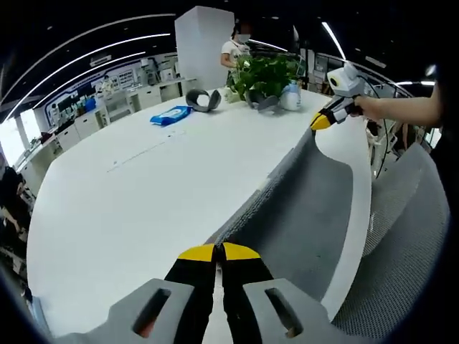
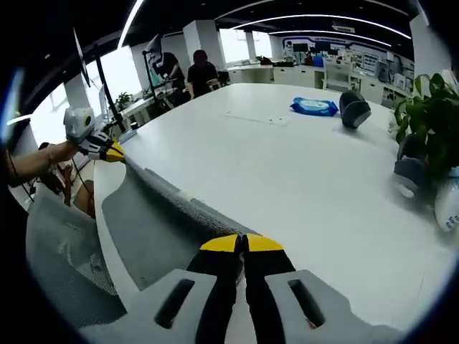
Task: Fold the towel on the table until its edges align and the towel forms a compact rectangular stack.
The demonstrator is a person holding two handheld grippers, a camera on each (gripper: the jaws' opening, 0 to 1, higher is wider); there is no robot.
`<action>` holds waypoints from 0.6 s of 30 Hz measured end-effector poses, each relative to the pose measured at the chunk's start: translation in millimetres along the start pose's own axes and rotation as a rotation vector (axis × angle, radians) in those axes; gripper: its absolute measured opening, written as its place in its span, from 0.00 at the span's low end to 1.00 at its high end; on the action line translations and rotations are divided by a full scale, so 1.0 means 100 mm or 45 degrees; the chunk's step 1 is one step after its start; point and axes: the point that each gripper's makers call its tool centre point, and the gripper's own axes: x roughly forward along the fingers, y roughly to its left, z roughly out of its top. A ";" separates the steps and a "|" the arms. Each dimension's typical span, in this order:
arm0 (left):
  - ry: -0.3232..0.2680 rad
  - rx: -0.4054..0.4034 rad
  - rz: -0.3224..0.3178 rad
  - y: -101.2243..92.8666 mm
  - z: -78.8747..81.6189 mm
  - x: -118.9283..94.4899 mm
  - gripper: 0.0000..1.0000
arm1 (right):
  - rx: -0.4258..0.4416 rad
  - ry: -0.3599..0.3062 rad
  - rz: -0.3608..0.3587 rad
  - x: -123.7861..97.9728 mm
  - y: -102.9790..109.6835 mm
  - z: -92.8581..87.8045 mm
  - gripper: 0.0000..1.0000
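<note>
Left gripper (image 1: 219,252) is clamped on one corner of the grey towel (image 1: 301,208); its jaws meet on the cloth. The towel's held edge runs taut along the near side of the white bench (image 1: 143,193), the rest drooping over the bench edge. Right gripper (image 2: 242,244) is likewise pinched on the opposite corner. Holding both corners appears intended to stretch the edge straight for an aligned fold.

Both grippers (image 1: 219,252) (image 2: 242,244) have black fingers, yellow tips, grey housings.
</note>
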 end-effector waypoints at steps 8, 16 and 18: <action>0.035 -0.010 -0.014 0.03 -0.10 0.11 0.02 | -0.010 0.050 0.005 0.12 -0.05 -0.07 0.00; 0.055 -0.017 -0.011 0.07 -0.13 0.21 0.02 | -0.014 0.091 -0.006 0.22 -0.09 -0.15 0.00; 0.068 -0.017 -0.010 0.08 -0.15 0.25 0.02 | -0.021 0.101 -0.012 0.24 -0.10 -0.16 0.00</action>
